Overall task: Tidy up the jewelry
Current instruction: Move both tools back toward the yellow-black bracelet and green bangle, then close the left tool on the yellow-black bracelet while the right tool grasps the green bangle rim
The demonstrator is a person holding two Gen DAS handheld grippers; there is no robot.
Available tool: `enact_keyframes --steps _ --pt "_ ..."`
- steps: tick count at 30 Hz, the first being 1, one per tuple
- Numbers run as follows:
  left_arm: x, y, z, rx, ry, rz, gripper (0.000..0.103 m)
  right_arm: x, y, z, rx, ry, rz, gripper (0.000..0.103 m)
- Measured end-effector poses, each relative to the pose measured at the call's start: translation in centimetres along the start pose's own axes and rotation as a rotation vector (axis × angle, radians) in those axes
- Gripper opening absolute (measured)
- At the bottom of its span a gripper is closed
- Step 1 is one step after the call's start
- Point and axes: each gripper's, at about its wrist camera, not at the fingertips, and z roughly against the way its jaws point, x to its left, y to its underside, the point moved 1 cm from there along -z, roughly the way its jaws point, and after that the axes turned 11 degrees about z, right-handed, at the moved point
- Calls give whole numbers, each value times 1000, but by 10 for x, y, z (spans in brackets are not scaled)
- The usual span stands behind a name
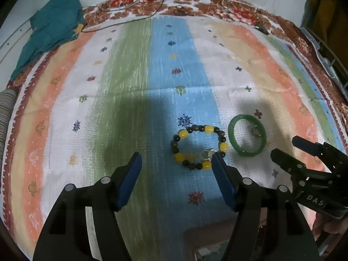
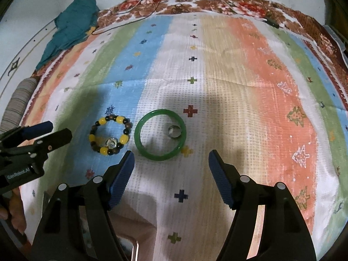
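**Hovering over the jewelry with both grippers wide**

Looking down the left wrist camera, we are seeing our left gripper (image 1: 176, 165) with its two blue pads spread wide and nothing lying between them. The tip of its right pad is reaching the edge of the beaded bracelet (image 1: 199, 146), at about five o'clock of that bracelet; we cannot tell if it is touching the beads or only hanging above them. A small clear charm (image 1: 206, 154) is sitting on the bracelet near this pad.

We are finding the green bangle (image 1: 247, 135) at three o'clock of the beaded bracelet, just beside it but apart. A small metal ring (image 1: 256, 131) is lying inside the bangle, close to its two o'clock side.

Through the right wrist camera, our right gripper (image 2: 171, 163) is also standing wide and is holding nothing. The bangle is lying at about eleven o'clock of the gap between its fingers, just ahead of the left fingertip.

All three pieces are resting flat on the striped cloth (image 1: 130, 76), which is covering the work surface. A teal fabric (image 1: 54, 24) is lying crumpled at ten o'clock of the cloth, and thin dark wires (image 1: 130, 19) are running across the twelve o'clock border.
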Motion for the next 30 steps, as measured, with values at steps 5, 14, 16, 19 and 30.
enact_keyframes --steps 5,14,16,19,30 --pt "2 -4 -14 27 -1 2 66 -4 -4 -9 10 7 -12 71" --pt "4 -9 -40 73 -12 -3 66 -13 -6 -30 52 20 -38 71" --pt "4 -11 -43 77 -12 -2 66 -15 -6 -34 59 25 -38 71" --pt "2 -12 -49 84 -13 -10 65 -15 -7 -41 68 21 -37 71" --pt "7 -13 -68 112 -35 -1 41 -13 -7 -52 84 85 8 53"
